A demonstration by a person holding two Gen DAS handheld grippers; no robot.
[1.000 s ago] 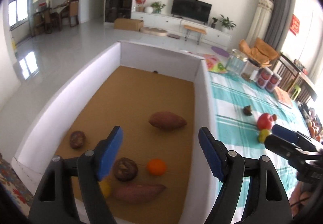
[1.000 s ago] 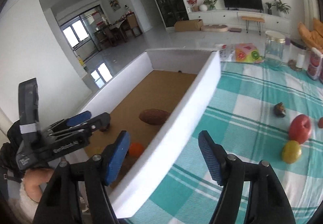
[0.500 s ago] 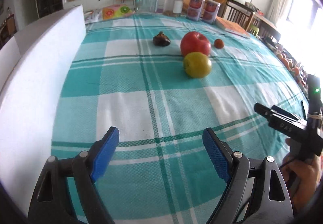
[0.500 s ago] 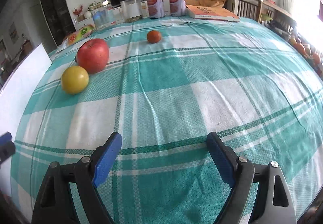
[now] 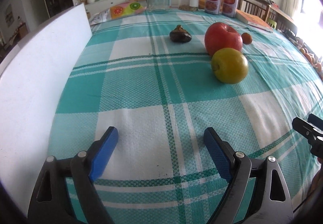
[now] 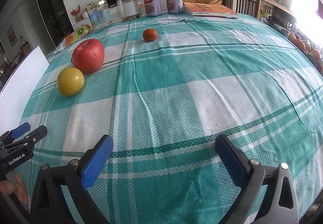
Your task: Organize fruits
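Yellow apple [image 5: 229, 65]: ahead-right of left gripper [image 5: 160, 141], touching red apple [image 5: 223, 38]. Likely firm, smooth, rollable; grip across widest middle. Both grippers wide apart, empty; right gripper [image 6: 164, 150].

The left gripper [image 5: 160, 136] hovered wide open over the checked tablecloth [image 5: 141, 86]. Ahead, a yellow apple [image 5: 229, 65] touched a red apple [image 5: 223, 39]; a white box wall [image 5: 40, 74] stood alongside.

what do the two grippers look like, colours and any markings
Both the left gripper and the right gripper have black plastic arms with triangular cut-outs, silver pivot screws and flat blue fingers. Seen from the right wrist view, the left gripper's black body carries white "GenRobot.AI" lettering.
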